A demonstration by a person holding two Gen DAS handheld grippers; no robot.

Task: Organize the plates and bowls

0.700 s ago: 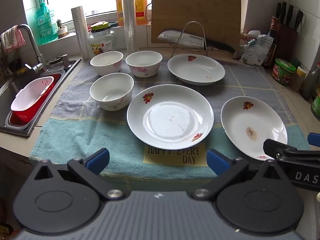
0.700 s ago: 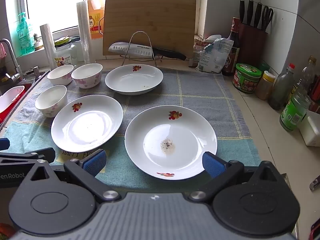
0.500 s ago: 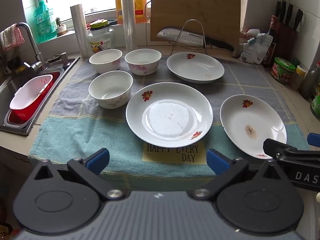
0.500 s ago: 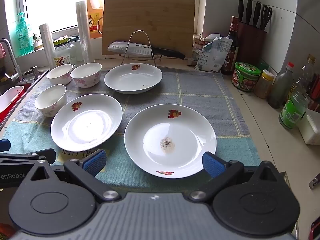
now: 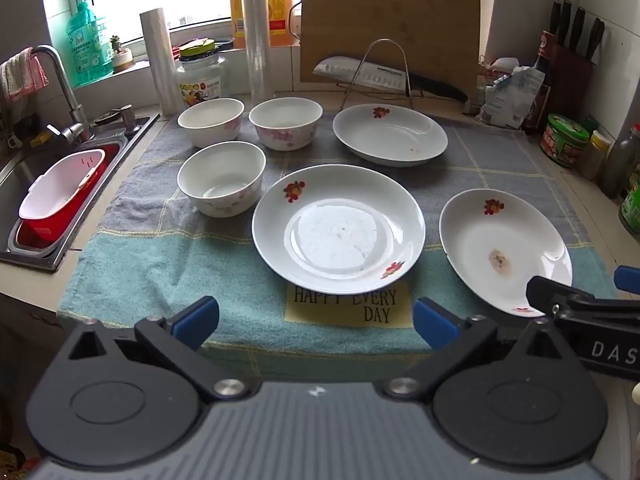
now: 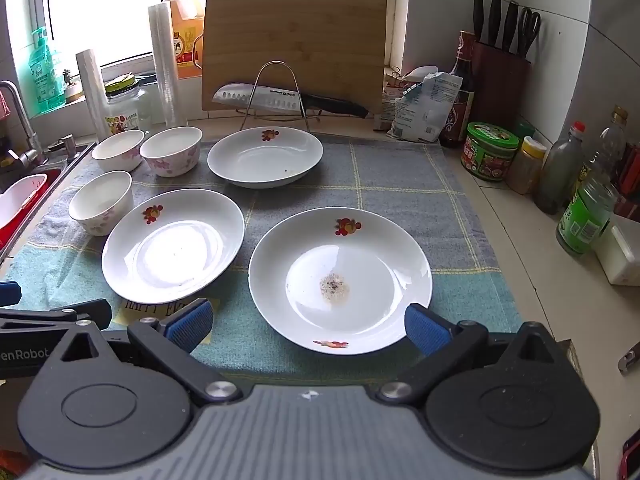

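Observation:
Three white plates with red flower marks lie on a towel: a middle plate (image 5: 338,230) (image 6: 172,246), a stained right plate (image 5: 504,248) (image 6: 340,280) and a far plate (image 5: 390,134) (image 6: 264,156). Three white bowls with pink flowers stand at the left: a near bowl (image 5: 221,178) (image 6: 101,202) and two far bowls (image 5: 211,121) (image 5: 285,122). My left gripper (image 5: 316,320) is open at the towel's front edge, before the middle plate. My right gripper (image 6: 306,324) is open over the near rim of the stained plate, holding nothing.
A sink (image 5: 52,184) with a red and white basket lies at the left. A cutting board (image 6: 294,48) and knife on a wire rack stand behind. Jars, bottles (image 6: 586,216) and a knife block line the right side. A jar and film rolls stand behind the bowls.
Both views have shifted slightly: the dishes sit a little higher and farther in the frames, as both grippers drew back a touch. Nothing on the towel moved.

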